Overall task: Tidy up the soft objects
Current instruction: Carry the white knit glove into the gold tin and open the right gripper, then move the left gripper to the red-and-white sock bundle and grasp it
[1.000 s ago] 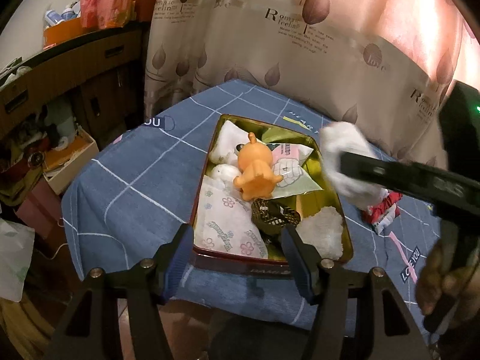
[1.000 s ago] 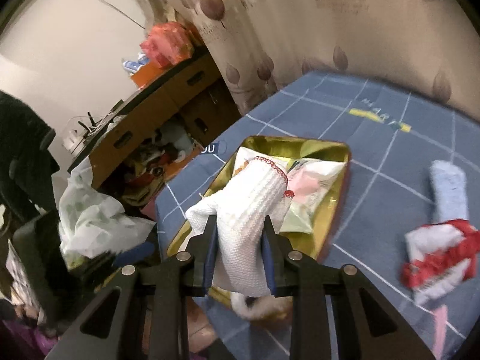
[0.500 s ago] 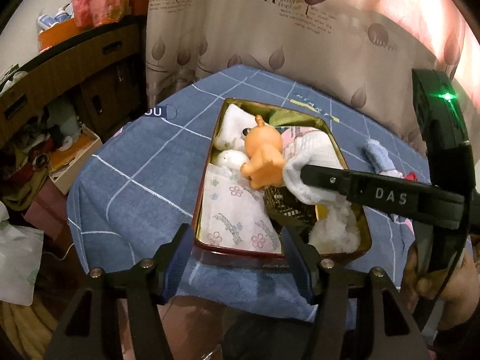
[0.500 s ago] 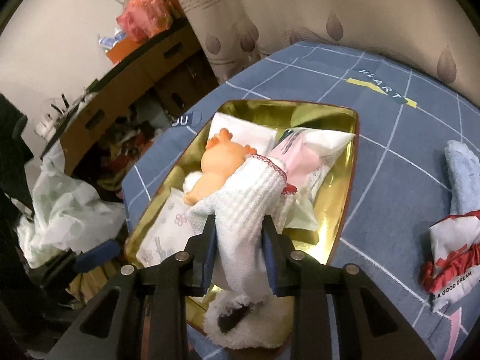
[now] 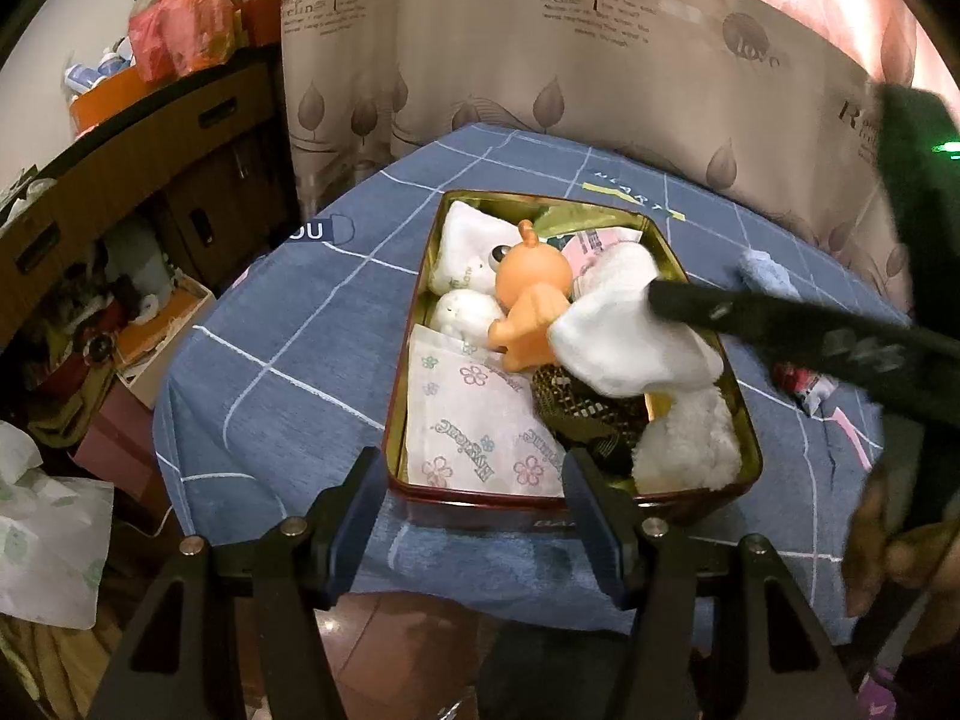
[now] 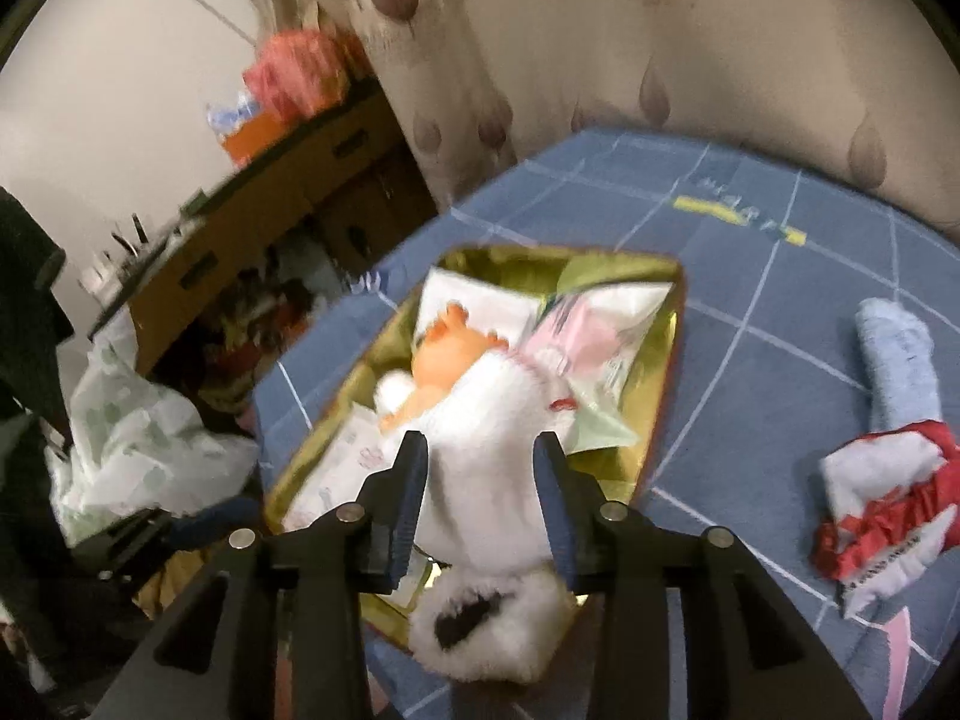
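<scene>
White knitted sock (image 6: 486,450) dropping into gold rectangular tin (image 5: 702,300): right tongs (image 6: 480,468) are spreading to release it at tin's 3 o'clock; left tongs (image 5: 474,516) idling, spread, empty.

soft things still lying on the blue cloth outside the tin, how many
2: a light blue rolled cloth right of the tin, and a red-and-white piece nearer the camera. Others may lie out of view.

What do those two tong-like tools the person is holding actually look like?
Each gripper is matte black. The left gripper has two angular arms with silver screws and dark blue pads on the fingers. The right gripper is built the same; seen from the side, its long black body bears pale lettering, too blurred to read, and a small green light glows on its housing.
</scene>
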Demonstrator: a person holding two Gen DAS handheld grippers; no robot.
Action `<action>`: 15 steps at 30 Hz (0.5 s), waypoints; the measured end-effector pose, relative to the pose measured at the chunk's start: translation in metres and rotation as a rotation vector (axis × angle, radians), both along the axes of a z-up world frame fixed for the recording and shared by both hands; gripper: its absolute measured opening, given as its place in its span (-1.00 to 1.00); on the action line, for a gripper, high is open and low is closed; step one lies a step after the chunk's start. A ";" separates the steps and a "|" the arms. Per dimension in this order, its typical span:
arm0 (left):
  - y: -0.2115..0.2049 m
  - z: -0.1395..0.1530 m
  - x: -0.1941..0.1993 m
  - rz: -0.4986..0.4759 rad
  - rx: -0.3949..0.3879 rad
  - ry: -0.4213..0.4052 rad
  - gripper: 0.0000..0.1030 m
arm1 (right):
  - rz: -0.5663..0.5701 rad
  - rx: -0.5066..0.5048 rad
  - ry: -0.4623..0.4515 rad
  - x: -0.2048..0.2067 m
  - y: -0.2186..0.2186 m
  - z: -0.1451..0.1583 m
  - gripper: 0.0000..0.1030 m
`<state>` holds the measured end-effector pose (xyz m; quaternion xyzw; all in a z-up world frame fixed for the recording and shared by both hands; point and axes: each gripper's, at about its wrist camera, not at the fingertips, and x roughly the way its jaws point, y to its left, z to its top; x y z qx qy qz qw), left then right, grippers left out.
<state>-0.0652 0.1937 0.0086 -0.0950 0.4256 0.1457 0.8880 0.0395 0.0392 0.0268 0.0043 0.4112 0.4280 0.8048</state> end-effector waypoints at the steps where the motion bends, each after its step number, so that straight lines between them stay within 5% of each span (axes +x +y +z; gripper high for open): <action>1: 0.000 0.000 0.000 -0.001 0.005 0.003 0.20 | -0.018 0.022 -0.019 -0.003 -0.010 0.006 -0.21; 4: -0.003 0.000 0.001 -0.005 0.020 0.008 0.20 | -0.071 0.072 -0.063 -0.011 -0.038 0.017 0.12; 8: -0.005 0.000 0.001 -0.006 0.035 0.012 0.21 | -0.179 0.080 -0.093 -0.015 -0.090 0.019 0.22; 15: -0.009 0.001 0.001 -0.007 0.065 0.021 0.21 | -0.492 -0.123 -0.145 -0.004 -0.209 -0.009 0.23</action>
